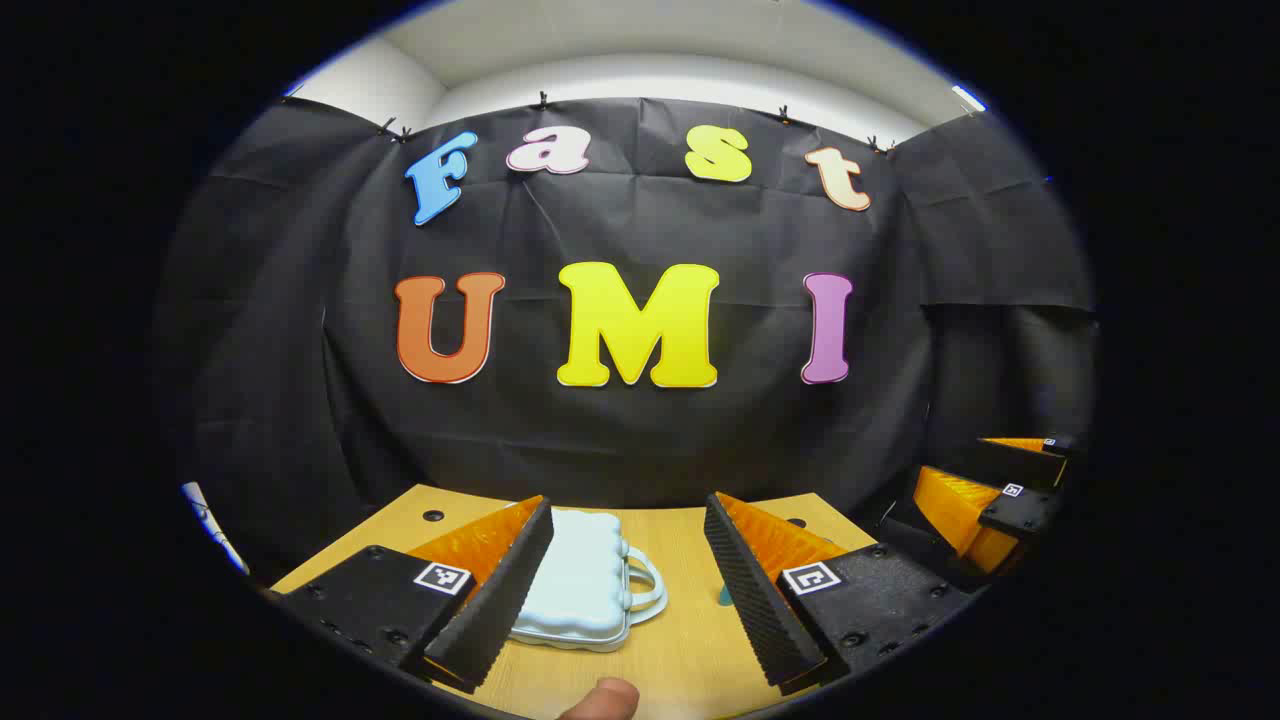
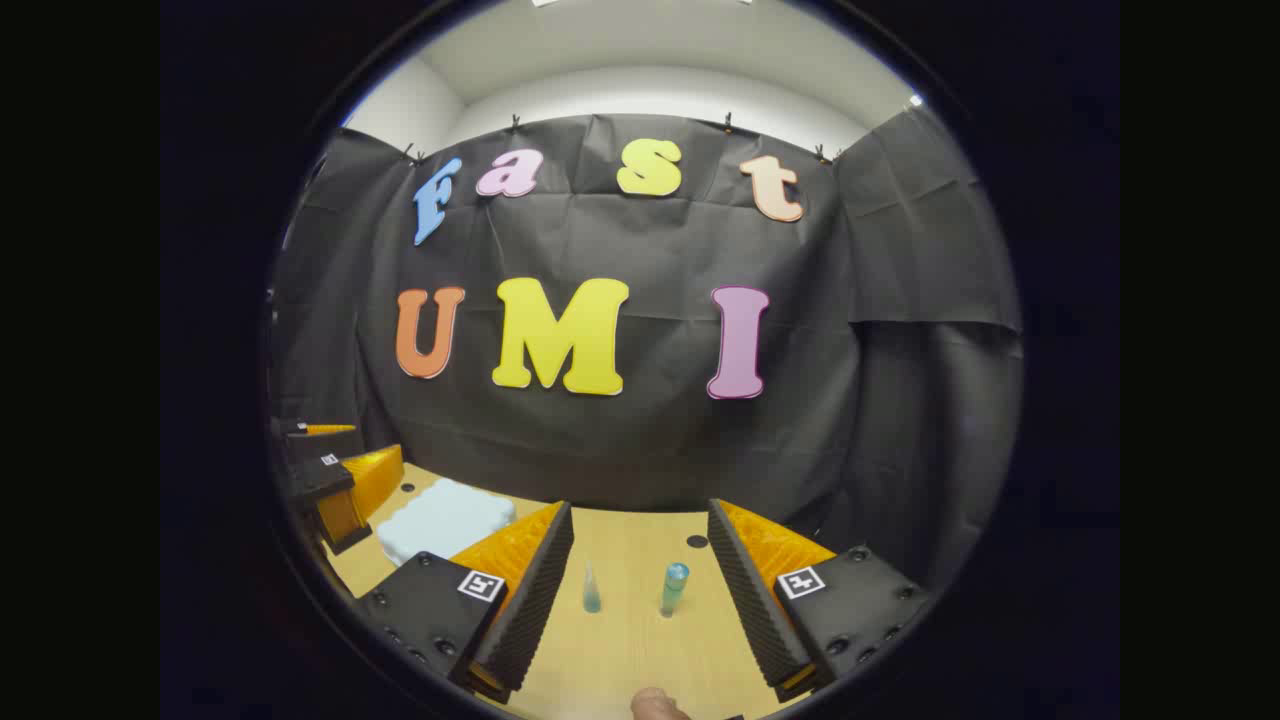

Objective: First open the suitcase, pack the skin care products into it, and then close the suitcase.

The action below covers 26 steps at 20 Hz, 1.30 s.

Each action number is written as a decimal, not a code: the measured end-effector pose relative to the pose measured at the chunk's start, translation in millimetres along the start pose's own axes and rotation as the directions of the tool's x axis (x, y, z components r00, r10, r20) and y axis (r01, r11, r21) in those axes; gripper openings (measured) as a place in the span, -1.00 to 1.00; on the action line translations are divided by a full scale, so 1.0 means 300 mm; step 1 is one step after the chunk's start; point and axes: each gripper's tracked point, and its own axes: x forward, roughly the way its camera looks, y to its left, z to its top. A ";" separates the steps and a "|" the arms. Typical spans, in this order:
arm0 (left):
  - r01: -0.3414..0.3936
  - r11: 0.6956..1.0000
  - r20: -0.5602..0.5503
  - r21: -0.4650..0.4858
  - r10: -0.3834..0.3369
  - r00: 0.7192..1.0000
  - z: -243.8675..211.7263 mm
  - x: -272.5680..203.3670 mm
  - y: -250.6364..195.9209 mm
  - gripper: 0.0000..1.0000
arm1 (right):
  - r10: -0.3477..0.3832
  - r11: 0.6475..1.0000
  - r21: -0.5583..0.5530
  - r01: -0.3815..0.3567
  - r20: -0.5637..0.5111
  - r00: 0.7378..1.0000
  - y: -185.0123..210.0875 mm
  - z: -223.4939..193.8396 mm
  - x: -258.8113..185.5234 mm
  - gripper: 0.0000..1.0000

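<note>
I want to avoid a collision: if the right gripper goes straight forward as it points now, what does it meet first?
Probably the two skin care bottles: the small cone-topped bottle and the capped tube stand on the table between the open right gripper fingers' lines. Depth is unclear.

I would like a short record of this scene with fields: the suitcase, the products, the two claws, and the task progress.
suitcase: pale blue suitcase lies flat on the wooden table, lid closed, handle toward the right in the left gripper view
products: cone-topped bottle and capped tube stand upright on the table, apart
left claw: open, holding nothing
right claw: open, holding nothing, both products ahead between its fingers
progress: suitcase not yet opened, nothing packed
</note>
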 end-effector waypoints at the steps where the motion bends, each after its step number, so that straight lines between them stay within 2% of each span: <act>1: 0.003 1.000 -0.003 0.003 -0.003 1.000 0.002 0.010 -0.006 0.94 | -0.006 1.000 0.004 0.006 -0.003 1.000 -0.011 -0.003 0.020 0.60; 8: 0.013 1.000 -0.014 0.003 -0.013 1.000 0.008 0.087 -0.037 0.94 | -0.007 1.000 -0.009 0.007 0.021 1.000 -0.032 0.031 0.111 0.60; 10: 0.009 1.000 -0.015 0.003 -0.009 1.000 0.004 0.103 -0.039 1.00 | -0.002 1.000 -0.016 0.002 0.026 1.000 -0.033 0.036 0.122 0.60; 11: 0.010 1.000 -0.014 -0.002 -0.010 1.000 0.002 0.108 -0.038 0.94 | 0.003 1.000 -0.015 -0.002 0.024 1.000 -0.027 0.039 0.125 0.60; 21: 0.018 1.000 -0.039 -0.013 -0.018 0.999 -0.030 0.137 -0.060 0.95 | 0.013 0.999 -0.034 -0.013 0.005 1.000 -0.031 0.012 0.148 0.60; 23: 0.012 1.000 -0.043 0.010 -0.011 0.999 -0.057 0.146 -0.052 0.95 | 0.002 0.999 -0.045 -0.002 0.010 1.000 -0.051 0.015 0.152 0.60; 26: 0.010 0.996 -0.068 0.094 -0.004 0.998 -0.148 0.183 -0.029 0.94 | -0.035 0.998 -0.045 0.036 0.011 0.999 -0.122 0.009 0.176 0.60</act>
